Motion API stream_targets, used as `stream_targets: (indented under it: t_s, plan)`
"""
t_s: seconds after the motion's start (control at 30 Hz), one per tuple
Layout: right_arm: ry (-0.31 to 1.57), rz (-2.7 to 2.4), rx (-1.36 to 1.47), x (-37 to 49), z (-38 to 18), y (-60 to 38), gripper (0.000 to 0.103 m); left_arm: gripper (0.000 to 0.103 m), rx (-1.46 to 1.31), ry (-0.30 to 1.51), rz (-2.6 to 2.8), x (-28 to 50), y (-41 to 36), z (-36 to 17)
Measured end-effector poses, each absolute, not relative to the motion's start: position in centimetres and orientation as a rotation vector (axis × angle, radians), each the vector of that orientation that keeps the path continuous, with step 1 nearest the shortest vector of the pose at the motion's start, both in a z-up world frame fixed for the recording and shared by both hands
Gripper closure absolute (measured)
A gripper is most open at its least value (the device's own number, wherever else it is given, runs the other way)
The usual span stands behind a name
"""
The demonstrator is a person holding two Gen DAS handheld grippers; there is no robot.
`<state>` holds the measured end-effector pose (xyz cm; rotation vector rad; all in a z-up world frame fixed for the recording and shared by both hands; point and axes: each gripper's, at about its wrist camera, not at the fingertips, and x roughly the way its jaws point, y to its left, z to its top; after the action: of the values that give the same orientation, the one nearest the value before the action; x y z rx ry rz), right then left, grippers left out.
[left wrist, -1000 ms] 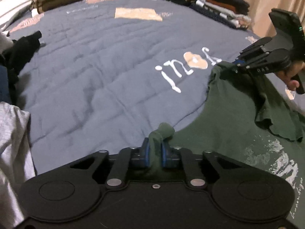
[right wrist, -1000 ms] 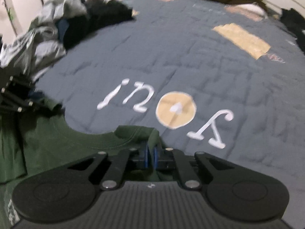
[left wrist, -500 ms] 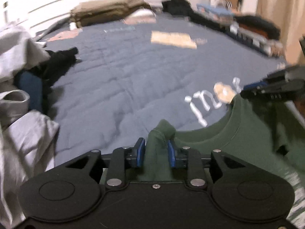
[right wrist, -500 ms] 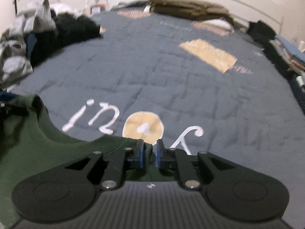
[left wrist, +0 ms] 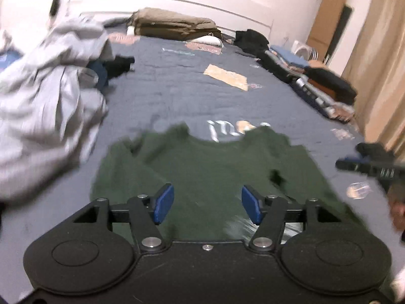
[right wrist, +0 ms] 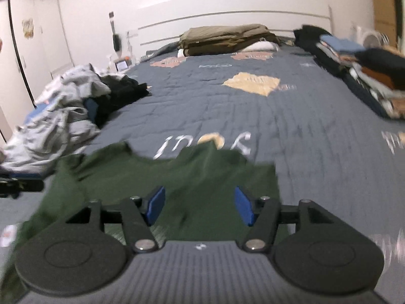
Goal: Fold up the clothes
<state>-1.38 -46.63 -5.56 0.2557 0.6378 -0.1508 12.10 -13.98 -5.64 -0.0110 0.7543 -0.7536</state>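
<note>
A dark green T-shirt (left wrist: pixel 210 167) lies spread on the blue-grey quilt (left wrist: pixel 177 93), collar towards the far end. It also shows in the right wrist view (right wrist: pixel 177 177). My left gripper (left wrist: pixel 207 204) is open and empty above the shirt's near part. My right gripper (right wrist: pixel 199 205) is open and empty above the shirt's right half. The right gripper shows at the right edge of the left wrist view (left wrist: pixel 367 166). The left gripper's tip shows at the left edge of the right wrist view (right wrist: pixel 20 185).
A heap of grey and dark clothes (left wrist: pixel 45 106) lies left of the shirt. Folded clothes (left wrist: pixel 316 81) line the bed's right edge. Olive bedding (right wrist: pixel 227 38) is stacked at the headboard. A curtain (left wrist: pixel 379 71) hangs at the right.
Both grippers have opened and let go of the green shirt's shoulders. They have pulled back and up, and the shirt now lies flat on the quilt.
</note>
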Motion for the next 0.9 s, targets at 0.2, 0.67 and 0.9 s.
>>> stream_targets:
  t_s: [0.2, 0.67, 0.9]
  plan:
    - [0.656, -0.191, 0.319, -9.4, -4.5, -42.5, 0.041, 0.025, 0.026, 0.722, -0.736, 4.4, -12.0, -4.0]
    - [0.647, -0.244, 0.351, -21.1, -6.2, -38.0, 0.041, 0.016, 0.039, 0.744, -0.652, -7.9, -5.4, -6.4]
    - [0.798, -0.304, 0.41, -25.8, -8.4, -39.6, 0.041, 0.016, 0.035, 0.871, -0.608, -10.6, -1.8, -7.8]
